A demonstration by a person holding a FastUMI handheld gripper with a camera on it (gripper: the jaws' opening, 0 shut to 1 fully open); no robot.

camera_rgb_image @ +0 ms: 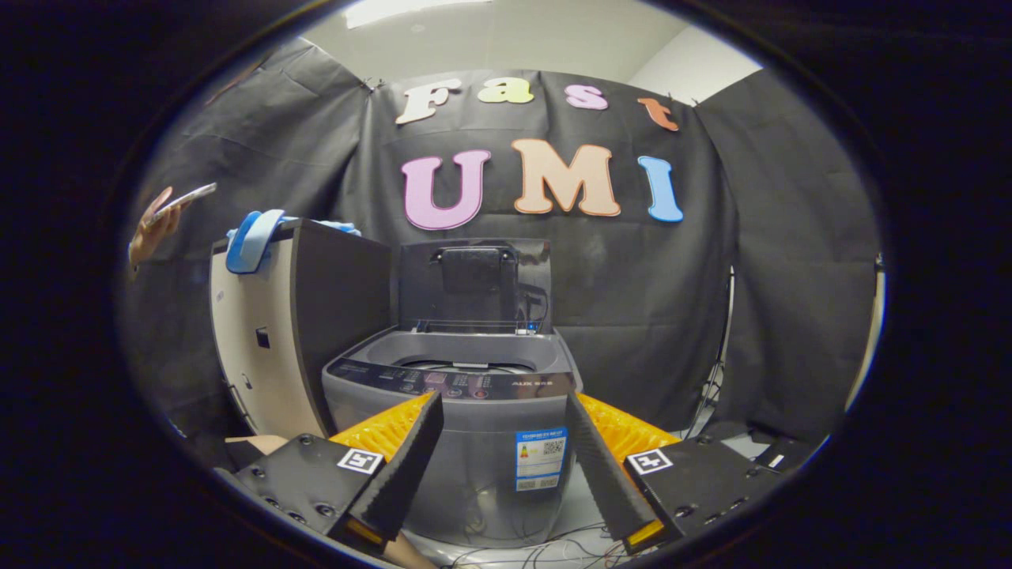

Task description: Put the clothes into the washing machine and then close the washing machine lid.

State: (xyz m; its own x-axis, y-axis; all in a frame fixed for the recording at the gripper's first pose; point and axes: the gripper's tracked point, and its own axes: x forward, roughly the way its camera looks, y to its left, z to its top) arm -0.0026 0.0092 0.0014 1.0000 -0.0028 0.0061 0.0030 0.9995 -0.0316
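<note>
A grey top-loading washing machine [474, 411] stands straight ahead, beyond my fingers. Its lid [474, 284] is raised upright at the back, and the dark drum opening [466, 367] shows below it. Blue clothes [251, 237] lie draped over the top edge of a tall cabinet [269, 340] just left of the machine. My gripper [502, 407] is open, its two fingers spread wide with nothing between them, level with the machine's front panel and well short of the clothes.
A person's hand holding a phone [170, 213] is up beside the cabinet's far side. Cables [553, 545] lie on the floor under the machine. A stand and cords [715, 371] are to the right of the machine against the cloth wall.
</note>
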